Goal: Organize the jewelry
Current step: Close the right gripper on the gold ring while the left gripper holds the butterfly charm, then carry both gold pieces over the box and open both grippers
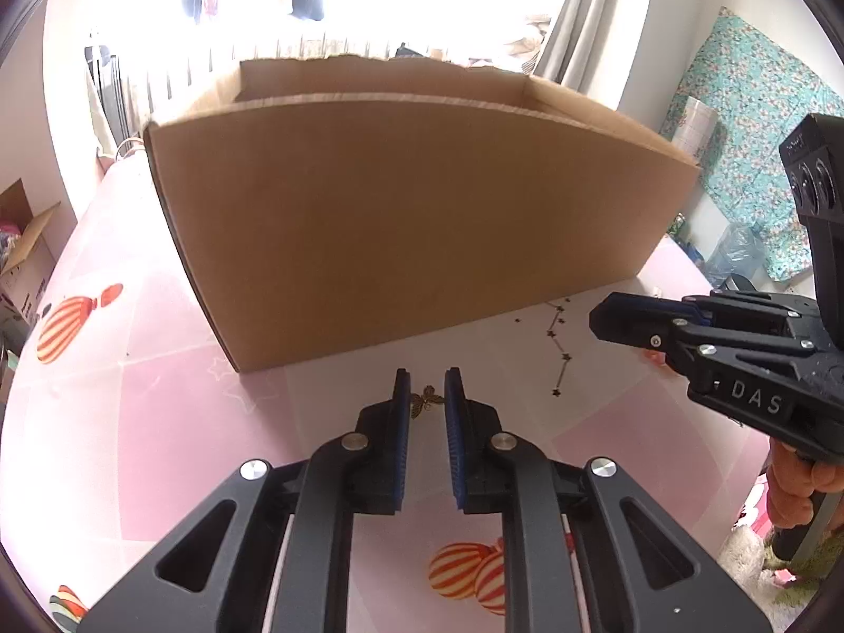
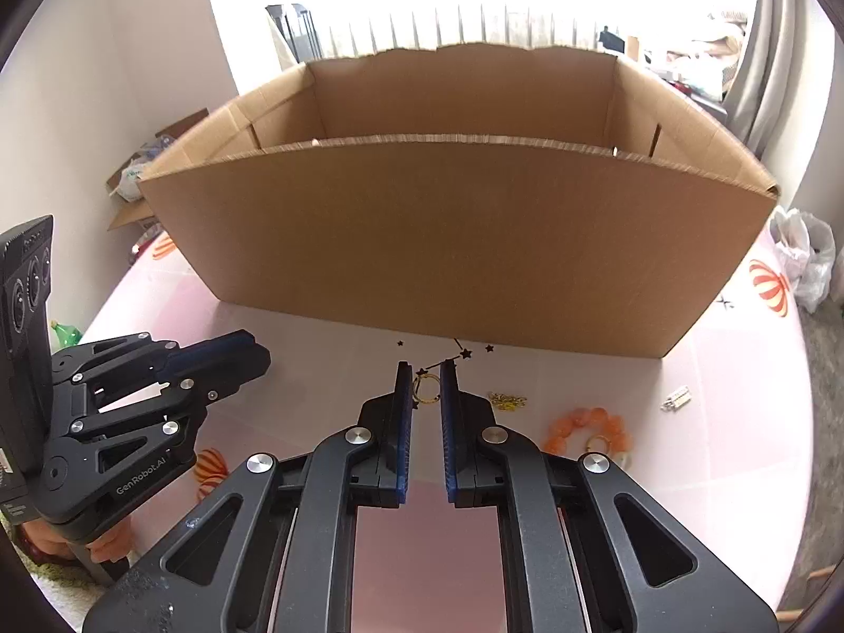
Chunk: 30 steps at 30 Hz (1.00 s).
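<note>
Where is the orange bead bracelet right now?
In the right wrist view, the orange bead bracelet lies on the pink table, lower right of the right gripper, just beyond the small gold chain, near the cardboard box.

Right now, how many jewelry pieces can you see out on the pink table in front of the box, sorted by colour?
Gold: 4 (butterfly charm, ring, chain, small ring by the beads)
Orange: 1 (bead bracelet)
Dark: 1 (star chain)
Silver-white: 1 (small clasp piece)
Total: 7
</note>
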{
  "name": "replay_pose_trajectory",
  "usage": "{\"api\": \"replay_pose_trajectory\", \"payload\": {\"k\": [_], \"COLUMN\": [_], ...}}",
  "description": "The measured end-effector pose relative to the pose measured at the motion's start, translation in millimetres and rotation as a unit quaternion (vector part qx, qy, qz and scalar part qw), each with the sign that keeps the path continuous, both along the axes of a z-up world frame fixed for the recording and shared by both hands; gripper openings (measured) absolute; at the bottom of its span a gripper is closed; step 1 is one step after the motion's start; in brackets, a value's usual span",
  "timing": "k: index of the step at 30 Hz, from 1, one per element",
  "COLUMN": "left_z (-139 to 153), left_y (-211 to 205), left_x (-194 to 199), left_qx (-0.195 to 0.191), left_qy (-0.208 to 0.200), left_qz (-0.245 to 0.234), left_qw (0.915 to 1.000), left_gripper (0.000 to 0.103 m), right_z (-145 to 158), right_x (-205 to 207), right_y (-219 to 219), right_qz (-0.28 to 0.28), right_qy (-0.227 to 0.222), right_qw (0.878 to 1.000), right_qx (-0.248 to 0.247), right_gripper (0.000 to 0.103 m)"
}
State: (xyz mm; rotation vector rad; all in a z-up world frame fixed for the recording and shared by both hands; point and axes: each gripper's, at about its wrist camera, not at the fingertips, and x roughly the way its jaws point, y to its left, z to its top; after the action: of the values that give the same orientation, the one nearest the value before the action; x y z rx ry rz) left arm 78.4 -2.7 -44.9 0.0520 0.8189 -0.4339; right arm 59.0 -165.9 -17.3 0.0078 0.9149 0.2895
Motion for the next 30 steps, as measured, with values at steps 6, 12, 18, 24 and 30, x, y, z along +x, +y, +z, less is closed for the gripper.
{"api": "replay_pose_trajectory", "payload": {"k": [6,12,18,24,30], "left_z": [37.2,96.0,118.6,94.7,70.2], "left_y": [-2.5,-5.9,-27.3,-54.3,-77.8], "left_x": [-21.9,-26.4,17.4,81.6,116.2], "left_qx": [-0.01,-0.035,-0.047,-0.068,-0.059], "left_qy": [-0.037,-0.098,-0.085,0.035,0.121], "left_qz": [-0.033,-0.063,-0.072,-0.073,-0.074], "left_qw": [0.9987,0.9926,0.9927,0.9944,0.9882], "left_gripper": [0.013,0.013,0.013,0.013,0.013], "right_z": [30.0,77.5,109.9,96.1,74.7], "right_x": [-18.0,-24.0,21.7,77.0,108.9], "right_y": [-14.5,-26.5,-56.1,-73.8,-73.0], "right_qz": [0.012,0.027,0.03,0.035,0.063], "right_qy": [-0.029,-0.099,-0.115,-0.036,0.023], "right_qw": [0.999,0.993,0.99,0.997,0.997], "right_qx": [0.031,0.053,0.072,0.066,0.049], "right_gripper": [0.008,0.008,0.008,0.008,0.009]}}
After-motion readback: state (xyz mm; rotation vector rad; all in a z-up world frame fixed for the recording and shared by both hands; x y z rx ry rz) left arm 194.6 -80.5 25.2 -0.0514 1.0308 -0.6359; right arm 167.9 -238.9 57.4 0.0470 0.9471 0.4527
